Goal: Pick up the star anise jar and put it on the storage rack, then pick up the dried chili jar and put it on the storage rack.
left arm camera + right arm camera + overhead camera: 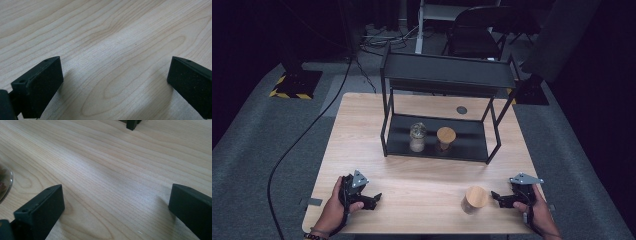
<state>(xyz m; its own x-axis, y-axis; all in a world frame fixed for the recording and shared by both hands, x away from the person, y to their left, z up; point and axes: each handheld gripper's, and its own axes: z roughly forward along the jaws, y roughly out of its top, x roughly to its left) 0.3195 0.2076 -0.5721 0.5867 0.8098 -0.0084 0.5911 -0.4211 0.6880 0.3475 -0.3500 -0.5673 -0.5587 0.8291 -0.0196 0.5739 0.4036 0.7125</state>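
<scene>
— So where does the glass jar with the round wooden lid [475,199] stand?

— On the pale wooden counter [422,187], near its front edge, just beside the right tongs [496,197] and apart from them. In the right gripper view a curved bit of its glass [5,183] peeks in at the left, outside the jaws rather than between them.

— And the tongs themselves?

— The right tongs stand wide apart, holding nothing; bare wood lies between the pads. The left tongs [376,197] are apart too, resting low over the counter near its front left, well away from the jar. The left gripper view has plain wood grain between its two black pads [41,86].

— Why would the jar sit out there alone?

— Likely because of the black metal two-tier shelf [447,75] at the middle of the counter. Its lower tier already bears a second wooden-lidded glass jar [445,138] and, just beside it, a clear glass jar with a glass lid [417,136]. The lone jar looks like one either bound for that row or taken from it; which, the scene does not settle.

— And the left hand [334,207]?

— Parked to the side, probably to keep the middle free.
</scene>
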